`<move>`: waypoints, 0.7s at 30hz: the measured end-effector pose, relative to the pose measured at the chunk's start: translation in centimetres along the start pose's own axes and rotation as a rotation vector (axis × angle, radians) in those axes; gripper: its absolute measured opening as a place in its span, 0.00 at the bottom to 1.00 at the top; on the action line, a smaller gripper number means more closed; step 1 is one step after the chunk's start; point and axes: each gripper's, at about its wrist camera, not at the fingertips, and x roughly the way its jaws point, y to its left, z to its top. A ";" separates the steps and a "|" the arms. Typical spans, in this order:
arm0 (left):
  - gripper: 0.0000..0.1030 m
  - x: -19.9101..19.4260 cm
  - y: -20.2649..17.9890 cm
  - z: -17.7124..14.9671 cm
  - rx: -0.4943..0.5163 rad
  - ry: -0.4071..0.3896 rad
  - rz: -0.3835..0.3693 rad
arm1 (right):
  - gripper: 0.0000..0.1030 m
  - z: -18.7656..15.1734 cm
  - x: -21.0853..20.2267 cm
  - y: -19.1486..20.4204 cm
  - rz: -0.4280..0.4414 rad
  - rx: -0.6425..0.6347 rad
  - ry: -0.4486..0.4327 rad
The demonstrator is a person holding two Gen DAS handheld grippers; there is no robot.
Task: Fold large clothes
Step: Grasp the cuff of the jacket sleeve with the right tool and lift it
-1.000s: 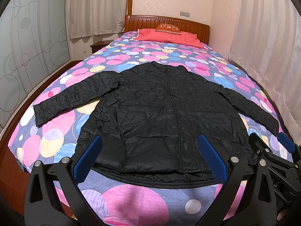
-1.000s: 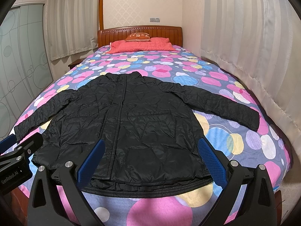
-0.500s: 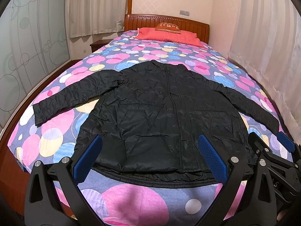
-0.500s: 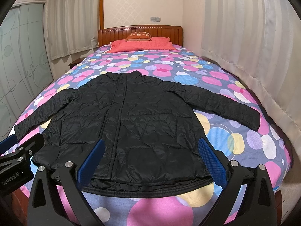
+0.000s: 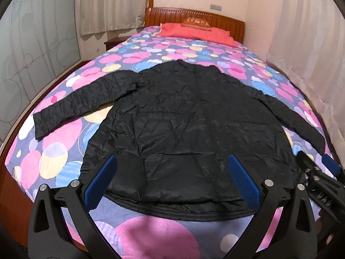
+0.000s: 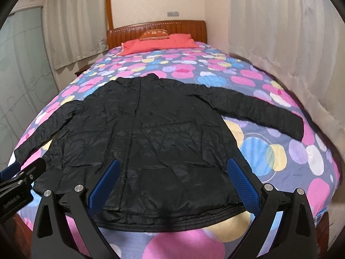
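While the black jacket (image 5: 183, 125) lies flat on the spotted bedspread (image 5: 151, 49), both hand-held grippers (image 5: 172, 179) (image 6: 172, 183) hover spread.

A bed (image 5: 151, 233) with a circle-patterned cover is carrying a black jacket (image 5: 183, 129) lying flat, sleeves spreading left and right, hem near; red pillows (image 5: 194, 32) are resting far.

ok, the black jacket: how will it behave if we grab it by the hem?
The jacket will probably go floppy and drape: it lies flat and creased on the bed. Its sheen suggests a slick shell that could slip between the pads. The quilted look hints it is light for its size, so the spread sleeves would likely trail behind.
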 end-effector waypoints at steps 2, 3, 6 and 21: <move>0.98 1.1 0.5 0.3 -0.015 0.018 0.009 | 0.95 0.3 1.0 -1.0 0.001 0.025 0.015; 0.98 1.6 0.8 0.5 -0.023 0.028 0.009 | 0.95 0.5 1.5 -1.6 0.009 0.043 0.025; 0.98 4.1 1.9 1.4 -0.042 0.088 -0.002 | 0.95 1.1 3.4 -3.9 0.038 0.111 0.068; 0.98 13.1 12.1 5.1 -0.268 0.147 0.196 | 0.57 1.4 12.4 -24.2 -0.035 0.671 0.120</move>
